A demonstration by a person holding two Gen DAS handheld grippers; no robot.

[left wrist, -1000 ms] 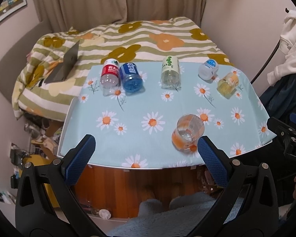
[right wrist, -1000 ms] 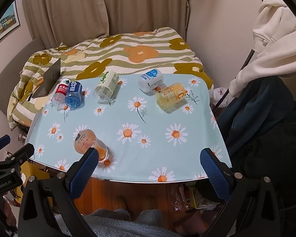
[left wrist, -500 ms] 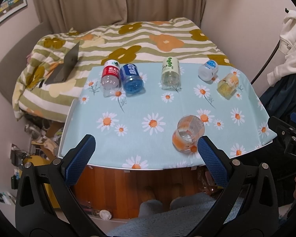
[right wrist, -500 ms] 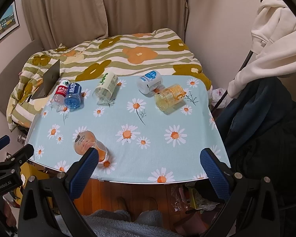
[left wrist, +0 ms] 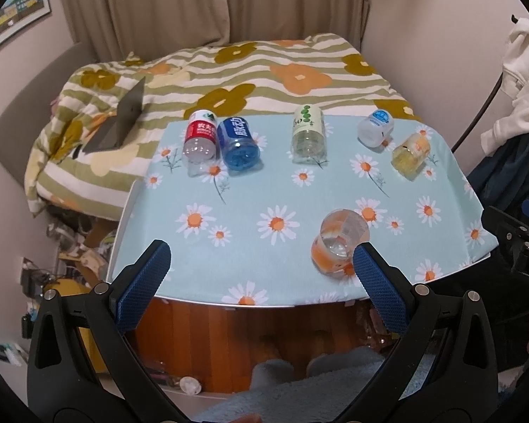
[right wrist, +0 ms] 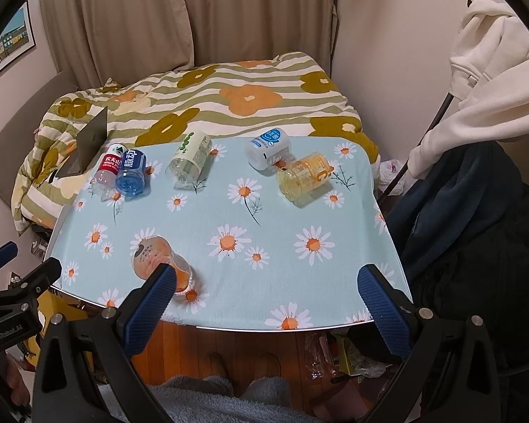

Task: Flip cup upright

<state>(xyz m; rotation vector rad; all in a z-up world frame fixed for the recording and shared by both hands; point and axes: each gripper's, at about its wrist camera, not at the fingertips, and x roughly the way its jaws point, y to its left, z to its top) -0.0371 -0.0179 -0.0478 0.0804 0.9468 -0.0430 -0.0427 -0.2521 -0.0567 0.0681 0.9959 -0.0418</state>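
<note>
A clear cup with orange print [left wrist: 338,245] lies on its side near the front edge of the daisy-print table [left wrist: 250,197]. It also shows in the right wrist view [right wrist: 158,259], front left. My left gripper [left wrist: 262,252] is open and empty, held before the table's front edge; its right finger [left wrist: 374,275] overlaps the cup in view. My right gripper [right wrist: 266,282] is open and empty over the front edge; its left finger [right wrist: 155,290] overlaps the cup's rim in view.
Several bottles and jars lie on their sides along the table's far edge: red [left wrist: 201,137], blue [left wrist: 238,142], green-label [left wrist: 308,134], white [left wrist: 375,128], yellow [left wrist: 411,155]. A bed with a laptop [left wrist: 123,120] lies behind. Clothes hang at right [right wrist: 490,70].
Both views have shifted very slightly; the table and the cup sit a little differently in frame. Nothing on the table has moved and both grippers stay open.
</note>
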